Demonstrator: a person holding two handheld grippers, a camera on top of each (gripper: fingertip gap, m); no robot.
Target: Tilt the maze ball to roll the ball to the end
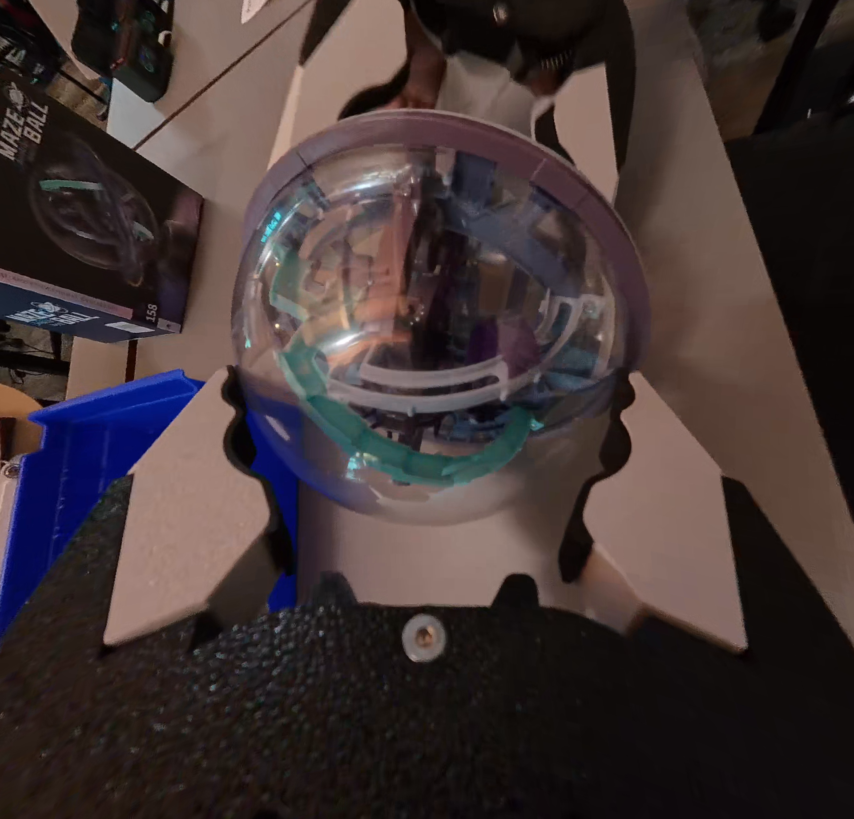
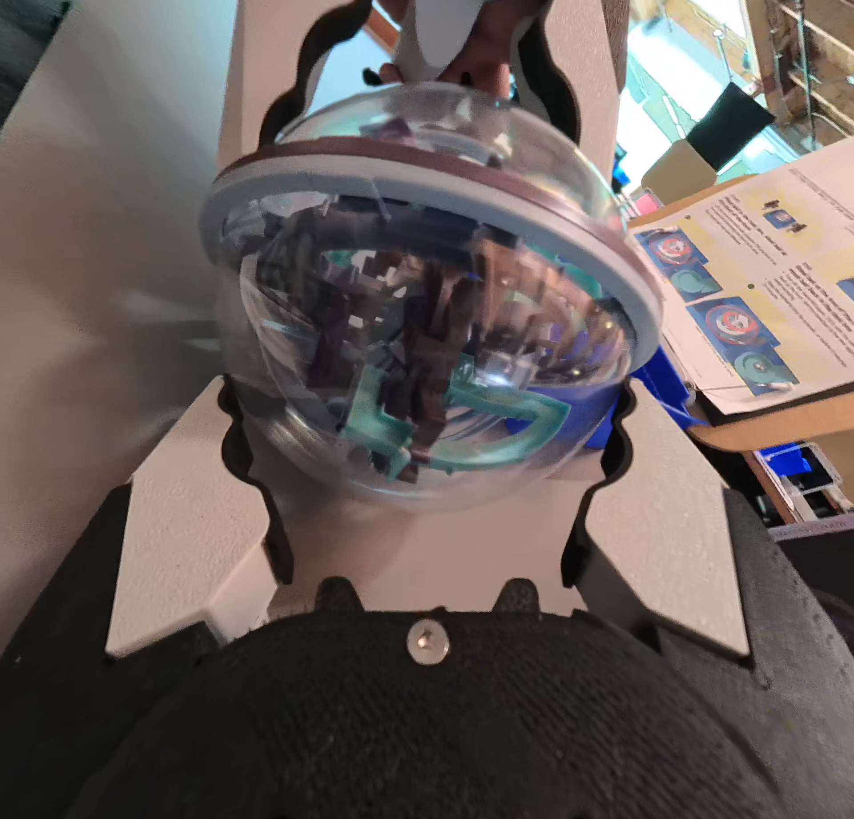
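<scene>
The maze ball (image 1: 434, 316) is a clear sphere with a grey equator ring and teal, purple and white tracks inside. It is held up in the air between both grippers, which face each other. My left gripper (image 1: 427, 381) clasps its near half, with fingers touching both sides. My right gripper (image 2: 425, 390) clasps the opposite half (image 2: 416, 334) in the same way. The other gripper's fingers (image 1: 596, 80) (image 2: 259, 57) show behind the sphere in each view. I cannot make out the small ball inside.
The dark maze ball box (image 1: 92, 223) lies on the white table (image 1: 198, 149) at the left. A blue bin (image 1: 92, 450) (image 2: 656, 381) stands below the sphere. A printed instruction sheet (image 2: 762, 288) lies on a brown board at the right. A black device (image 1: 129, 43) sits at the far left.
</scene>
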